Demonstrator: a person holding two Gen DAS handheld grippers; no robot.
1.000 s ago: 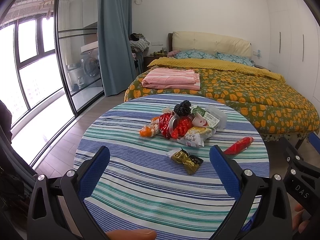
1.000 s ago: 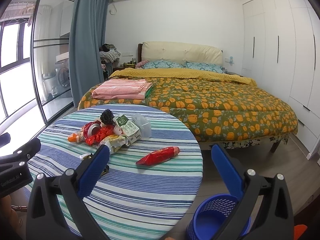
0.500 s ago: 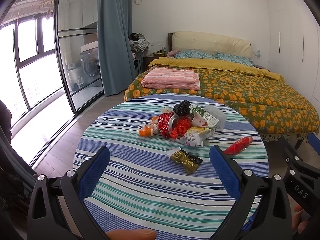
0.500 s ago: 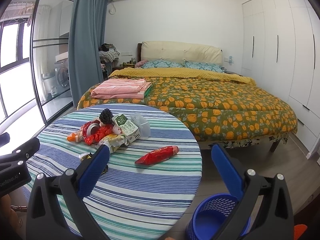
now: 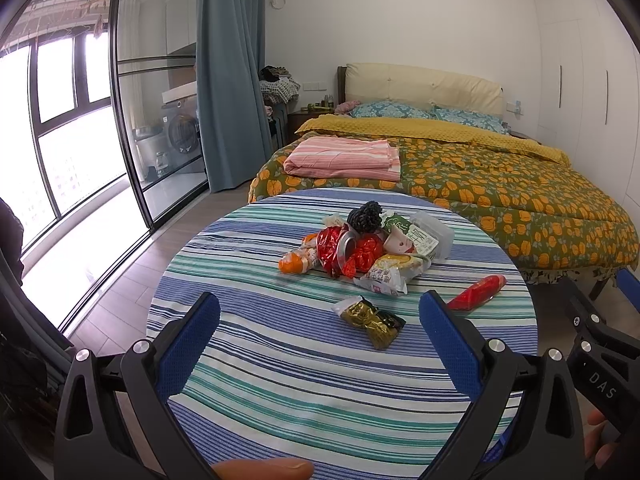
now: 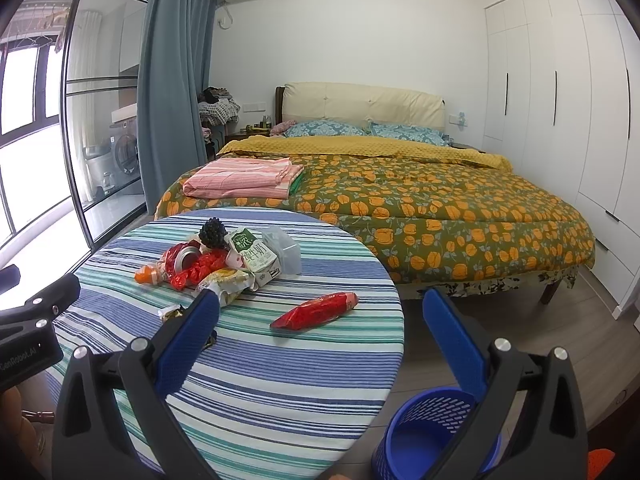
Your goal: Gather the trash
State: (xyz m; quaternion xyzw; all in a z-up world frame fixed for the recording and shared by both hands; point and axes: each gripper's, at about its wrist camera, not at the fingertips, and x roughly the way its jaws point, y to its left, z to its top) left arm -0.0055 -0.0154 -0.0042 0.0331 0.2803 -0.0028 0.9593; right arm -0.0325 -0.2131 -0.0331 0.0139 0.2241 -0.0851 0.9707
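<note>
On my round striped worktop the trash sits toward the far side. Leftmost in the heap is an orange-capped wrapper, then crumpled red foil around a silver can, a dark knobbly lump on top, a green-and-white milk carton and a clear plastic tub. Nearer me, apart from the heap, lies a gold-and-black wrapper, and further right a long red packet lies alone near the worktop's edge. A blue mesh bin stands on the floor just beside the worktop, on the right.

My left claw is spread wide over the near stripes, holding and touching nothing. My right claw is equally wide apart and empty, with the bin below its right finger.
</note>
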